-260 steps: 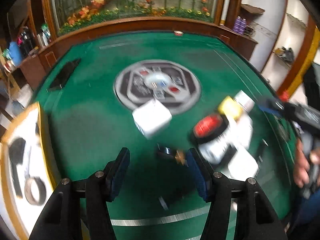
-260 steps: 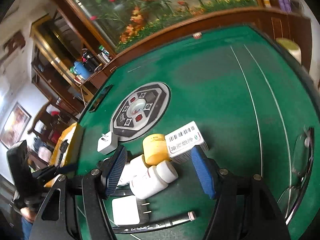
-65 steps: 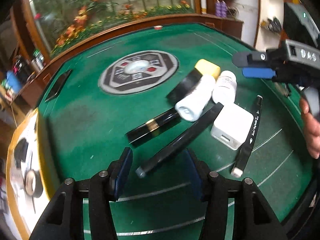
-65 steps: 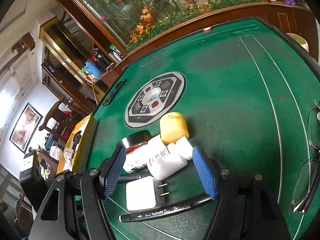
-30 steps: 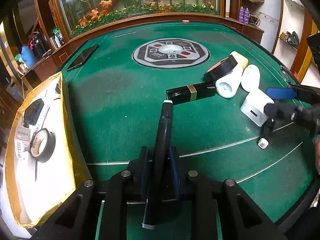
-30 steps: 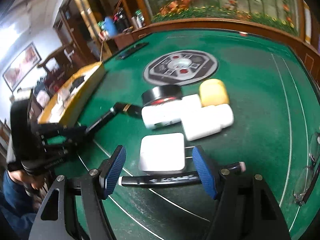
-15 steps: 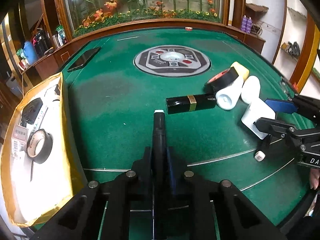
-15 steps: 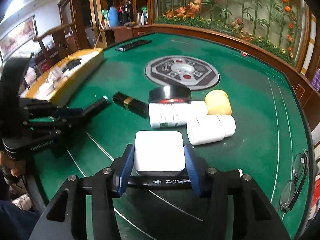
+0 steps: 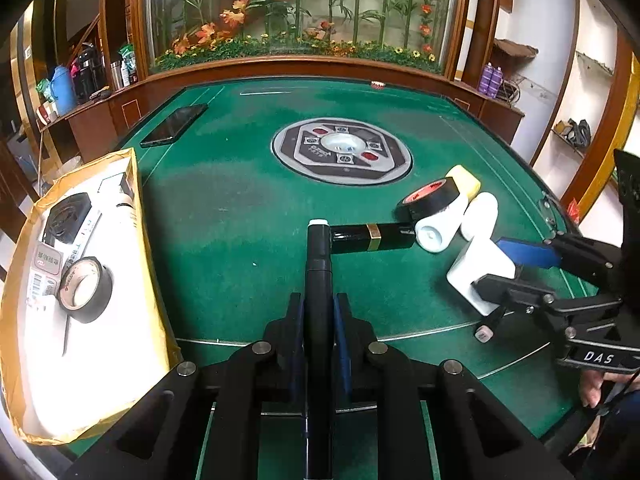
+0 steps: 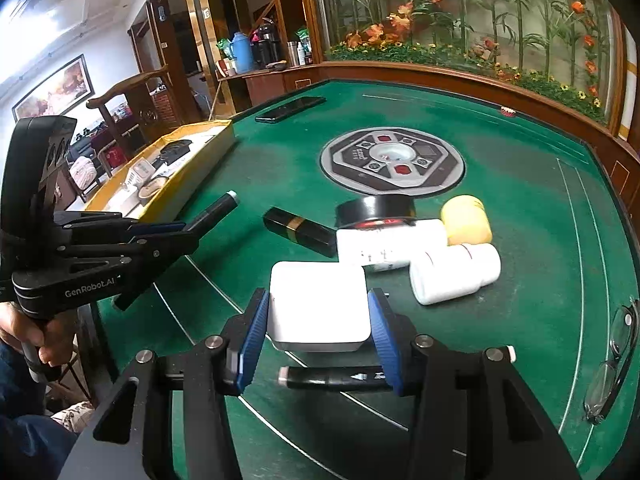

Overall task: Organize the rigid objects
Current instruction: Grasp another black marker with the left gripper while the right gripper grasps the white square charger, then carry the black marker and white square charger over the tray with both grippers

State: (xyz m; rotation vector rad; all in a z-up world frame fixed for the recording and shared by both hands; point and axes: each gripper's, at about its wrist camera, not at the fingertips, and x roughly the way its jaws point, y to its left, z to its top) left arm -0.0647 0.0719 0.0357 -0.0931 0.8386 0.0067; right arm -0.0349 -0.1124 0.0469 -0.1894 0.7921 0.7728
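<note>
Black pen [image 9: 318,264] and white charger [image 10: 318,306], earlier loose, now clamped, lifted off felt.

1. Right gripper [image 10: 320,334]: blue-padded jaws pressed on either side of a white square charger [image 10: 318,306], which sits between them, lifted off the green table [image 10: 540,208].
2. Black marker [image 10: 340,378]: lies crosswise on the felt just below and behind the jaws.
3. Two white bottles [image 10: 454,274] on their sides, a yellow-capped jar [image 10: 466,220] and a roll of black tape [image 10: 376,208]: clustered ahead of the jaws, to their right.
4. Black tube with gold band [image 10: 298,232]: ahead of the jaws, left of the bottles.
5. Left gripper [image 10: 192,226]: far left of the jaws, closed on a dark pen [image 10: 218,206].
6. Yellow-walled tray [image 10: 188,178]: beyond the left gripper.
7. Eyeglasses [image 10: 612,360]: well right of the jaws.
</note>
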